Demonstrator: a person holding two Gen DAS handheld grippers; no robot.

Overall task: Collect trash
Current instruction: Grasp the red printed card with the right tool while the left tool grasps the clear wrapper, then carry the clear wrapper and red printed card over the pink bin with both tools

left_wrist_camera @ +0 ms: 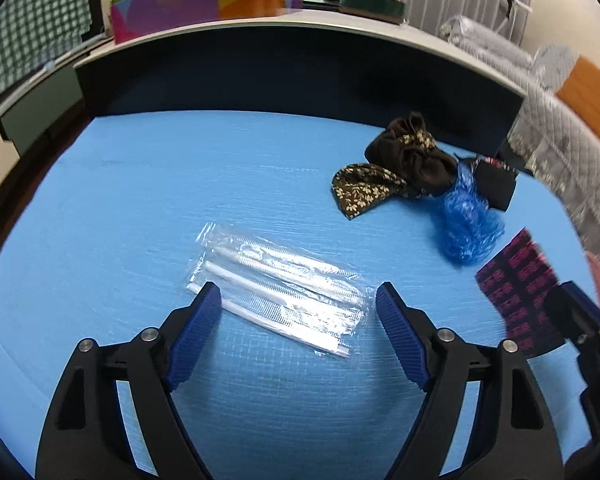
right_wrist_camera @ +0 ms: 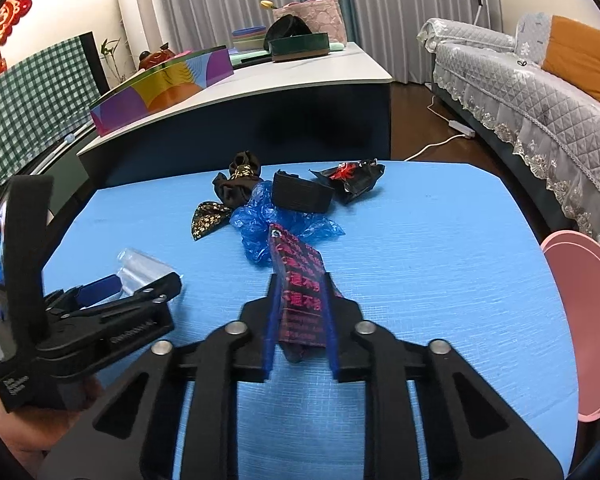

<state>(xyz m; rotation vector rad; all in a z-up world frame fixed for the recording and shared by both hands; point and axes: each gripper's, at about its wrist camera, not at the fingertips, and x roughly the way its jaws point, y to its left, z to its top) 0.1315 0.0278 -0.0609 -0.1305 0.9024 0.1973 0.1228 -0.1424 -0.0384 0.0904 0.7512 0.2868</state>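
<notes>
while the right tongs point(right_wrist_camera: 300, 308) were clamped on a black wrapper printed in pink point(right_wrist_camera: 300, 280), the flat thing stood upright between the pads, its upper end leaning toward a crumpled blue plastic bag point(right_wrist_camera: 260, 220) on the blue surface point(right_wrist_camera: 440, 260). it looked light and limp, likely to slide if the pinch loosened. the left tongs point(left_wrist_camera: 298, 332) stood wide apart, holding nothing, just over a clear plastic packet of white sticks point(left_wrist_camera: 276, 292) lying flat on the surface. i'd judge that packet slick and crackly, stiffened only by the sticks, so best pinched across its middle where the sticks bunch. farther back lay a dark floral cloth point(right_wrist_camera: 228, 196), a small black box point(right_wrist_camera: 300, 196) and a crumpled black packet with red print point(right_wrist_camera: 352, 180), all close together. a pink round thing point(right_wrist_camera: 580, 320) showed at the right edge of the surface.
</notes>
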